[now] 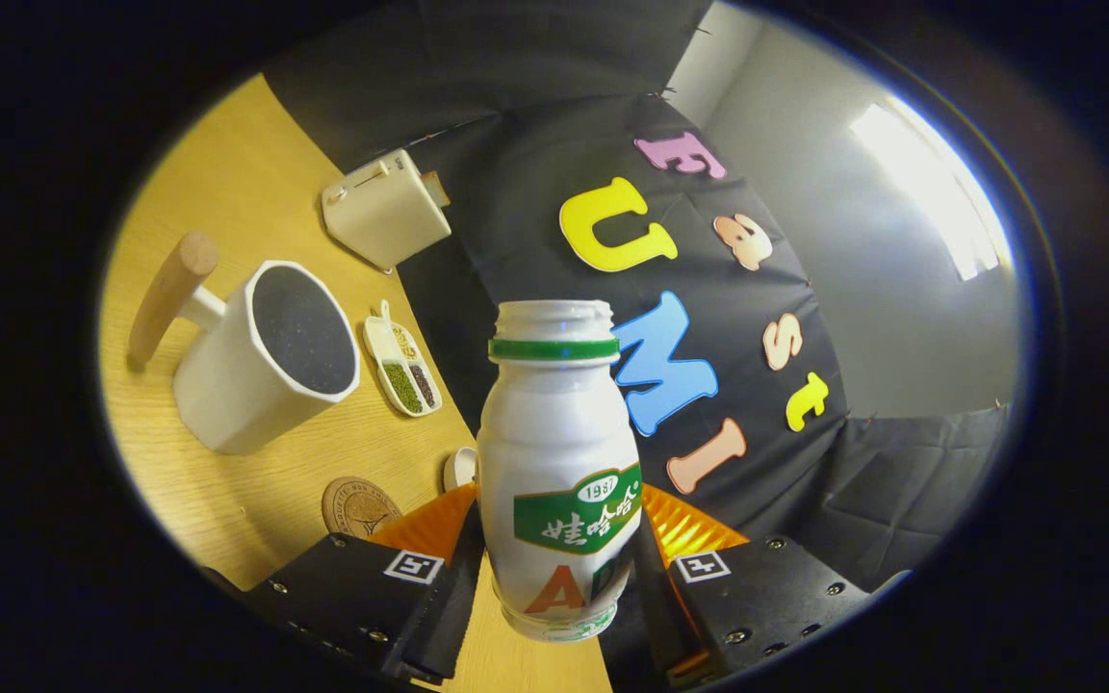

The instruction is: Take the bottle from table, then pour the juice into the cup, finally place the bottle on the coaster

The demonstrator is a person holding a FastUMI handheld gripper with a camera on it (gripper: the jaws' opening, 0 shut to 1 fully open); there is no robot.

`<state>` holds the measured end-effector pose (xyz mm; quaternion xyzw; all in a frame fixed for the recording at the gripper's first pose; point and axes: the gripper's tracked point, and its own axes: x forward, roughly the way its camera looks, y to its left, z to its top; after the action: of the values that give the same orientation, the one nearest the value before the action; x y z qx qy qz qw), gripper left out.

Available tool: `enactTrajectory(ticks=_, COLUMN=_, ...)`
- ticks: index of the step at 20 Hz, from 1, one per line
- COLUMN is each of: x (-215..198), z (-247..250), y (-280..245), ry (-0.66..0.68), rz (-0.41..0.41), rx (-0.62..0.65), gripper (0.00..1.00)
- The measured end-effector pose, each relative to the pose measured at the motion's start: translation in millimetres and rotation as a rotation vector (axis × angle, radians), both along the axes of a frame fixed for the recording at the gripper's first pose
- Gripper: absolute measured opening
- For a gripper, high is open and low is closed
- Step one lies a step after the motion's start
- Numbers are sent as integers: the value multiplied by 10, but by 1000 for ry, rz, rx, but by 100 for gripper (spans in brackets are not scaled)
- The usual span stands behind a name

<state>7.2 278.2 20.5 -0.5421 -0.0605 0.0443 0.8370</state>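
A white bottle with a green neck ring and an open mouth stands between my fingers, and my gripper is shut on its lower body. The view is rolled, so the table slants away on the left. A white cup with a wooden handle and a dark inside sits on the table, left of the bottle and beyond the fingers. A round brown coaster lies on the table just ahead of the left finger, closer to me than the cup.
A cream toaster stands at the table's far edge against the black cloth wall. A small white dish with green and dark grains lies between cup and bottle. A small white round object sits by the coaster.
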Motion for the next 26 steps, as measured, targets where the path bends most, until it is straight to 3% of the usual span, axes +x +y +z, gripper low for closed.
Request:
enactTrajectory(ticks=9, x=-95, z=-27, y=230, ry=-58, rz=-2, rx=-237, gripper=72)
enactTrajectory(ticks=26, x=-66, z=-38, y=316, ry=-51, rz=-25, rx=-437, gripper=72)
